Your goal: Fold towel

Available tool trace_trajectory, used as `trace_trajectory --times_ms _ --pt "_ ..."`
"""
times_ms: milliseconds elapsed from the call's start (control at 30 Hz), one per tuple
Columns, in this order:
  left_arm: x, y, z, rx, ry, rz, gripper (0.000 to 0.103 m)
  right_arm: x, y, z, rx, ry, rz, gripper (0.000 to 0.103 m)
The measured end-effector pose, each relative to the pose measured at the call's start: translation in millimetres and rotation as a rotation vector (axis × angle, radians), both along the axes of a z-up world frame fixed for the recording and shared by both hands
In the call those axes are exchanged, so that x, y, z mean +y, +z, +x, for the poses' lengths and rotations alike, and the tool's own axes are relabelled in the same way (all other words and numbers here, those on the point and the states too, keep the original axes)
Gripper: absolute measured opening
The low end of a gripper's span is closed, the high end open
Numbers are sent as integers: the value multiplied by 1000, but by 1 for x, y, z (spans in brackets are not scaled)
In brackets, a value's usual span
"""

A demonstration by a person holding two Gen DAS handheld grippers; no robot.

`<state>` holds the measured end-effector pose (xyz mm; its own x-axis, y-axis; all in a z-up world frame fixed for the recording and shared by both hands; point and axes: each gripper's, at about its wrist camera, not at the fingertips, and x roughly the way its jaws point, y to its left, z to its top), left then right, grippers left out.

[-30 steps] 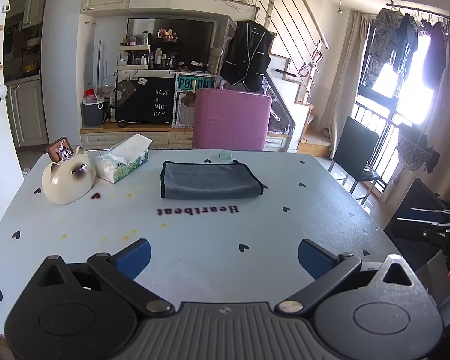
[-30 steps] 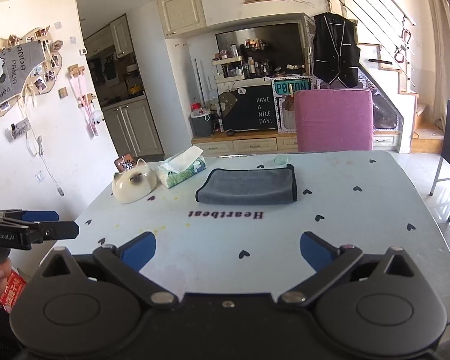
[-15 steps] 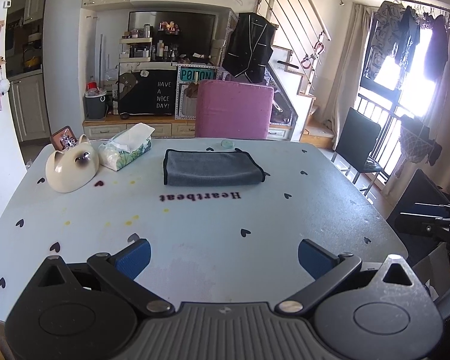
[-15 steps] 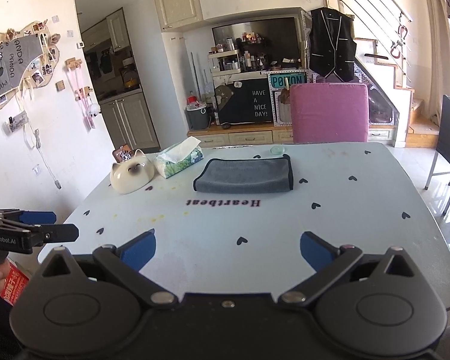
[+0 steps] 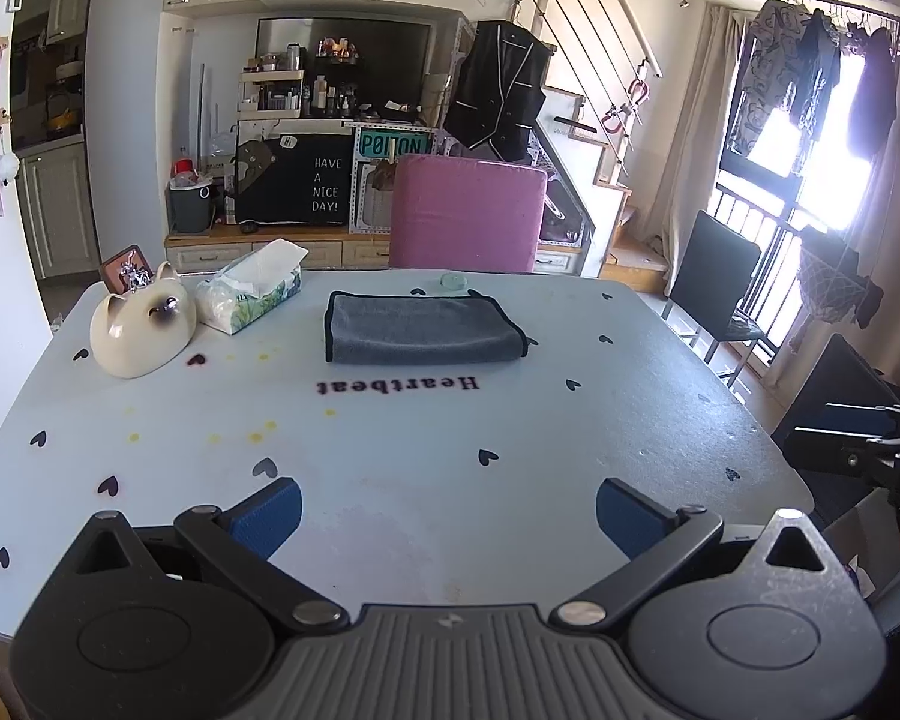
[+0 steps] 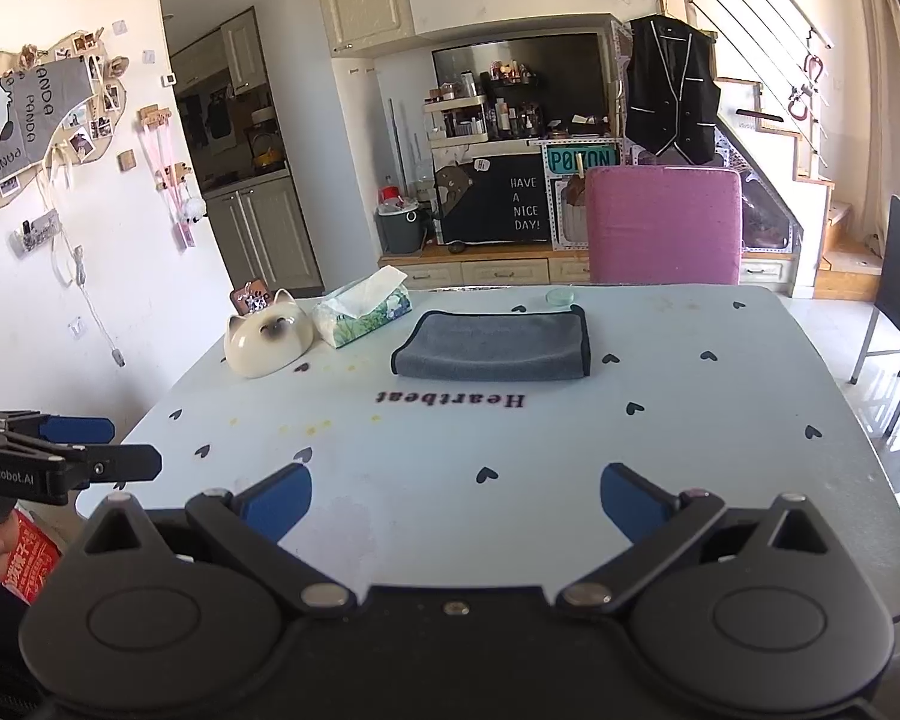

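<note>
Towel (image 5: 421, 329) lies folded far across the worktop (image 5: 390, 450), so your left gripper (image 5: 447, 507) and right gripper (image 6: 456, 495) wait with jaws wide, holding nothing.

On the table (image 5: 390, 468): one towel (image 5: 420, 336), one tissue box (image 5: 249, 297), one cat-shaped dish (image 5: 141, 330) (cream ceramic), and two chairs beyond.

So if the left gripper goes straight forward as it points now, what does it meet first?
Probably the towel. The open left gripper looks across bare table toward it, with nothing between. If its line tilts downward, it may touch the table first.
</note>
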<state>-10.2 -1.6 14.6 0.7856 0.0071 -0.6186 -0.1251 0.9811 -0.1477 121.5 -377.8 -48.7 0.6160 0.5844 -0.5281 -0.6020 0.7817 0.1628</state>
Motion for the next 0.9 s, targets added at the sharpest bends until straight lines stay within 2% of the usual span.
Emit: trace_trajectory --times_ms 900 --pt "-1 -3 0 2 -4 0 103 4 -3 -2 5 10 1 103"
